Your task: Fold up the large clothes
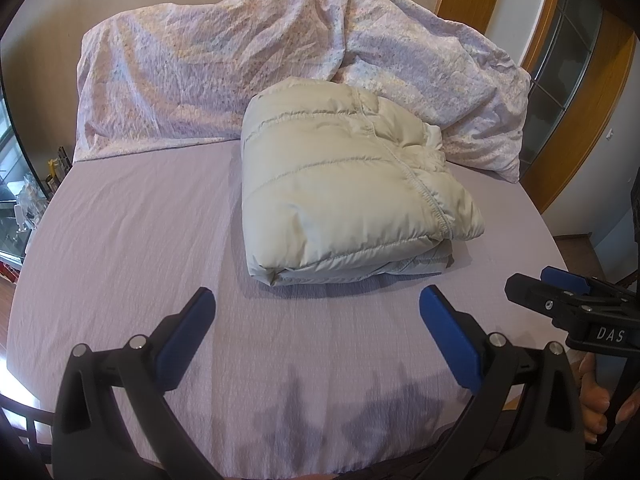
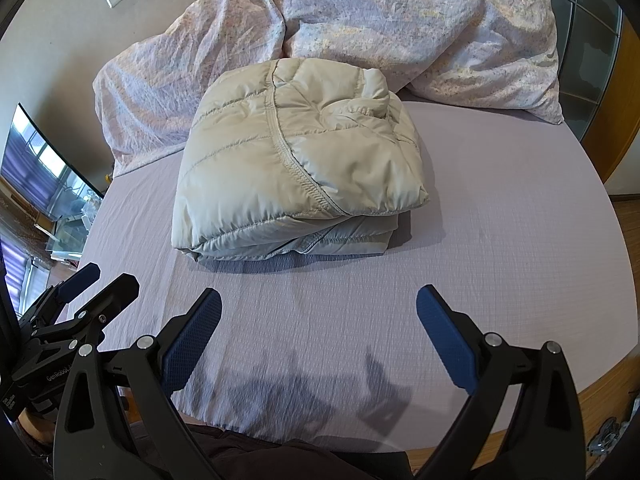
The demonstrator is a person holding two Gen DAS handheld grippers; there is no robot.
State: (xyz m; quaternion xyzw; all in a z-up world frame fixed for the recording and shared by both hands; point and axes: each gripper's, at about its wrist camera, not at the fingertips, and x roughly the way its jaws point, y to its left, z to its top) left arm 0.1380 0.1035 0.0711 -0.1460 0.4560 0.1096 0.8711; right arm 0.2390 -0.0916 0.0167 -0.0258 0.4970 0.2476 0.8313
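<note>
A cream quilted down jacket [image 1: 344, 192] lies folded into a thick square bundle on the lilac bed sheet [image 1: 132, 248]; it also shows in the right wrist view [image 2: 296, 168]. My left gripper [image 1: 316, 300] is open and empty, held above the sheet in front of the jacket, apart from it. My right gripper [image 2: 318, 300] is open and empty too, also in front of the jacket. The right gripper also appears at the right edge of the left wrist view [image 1: 560, 292], and the left gripper appears at the left edge of the right wrist view [image 2: 100, 280].
A crumpled pale floral duvet [image 1: 224, 68] is piled at the back of the bed, just behind the jacket. A wooden frame with glass panes [image 1: 560, 64] stands at the right. A television [image 2: 36, 172] and a glass stand sit left of the bed.
</note>
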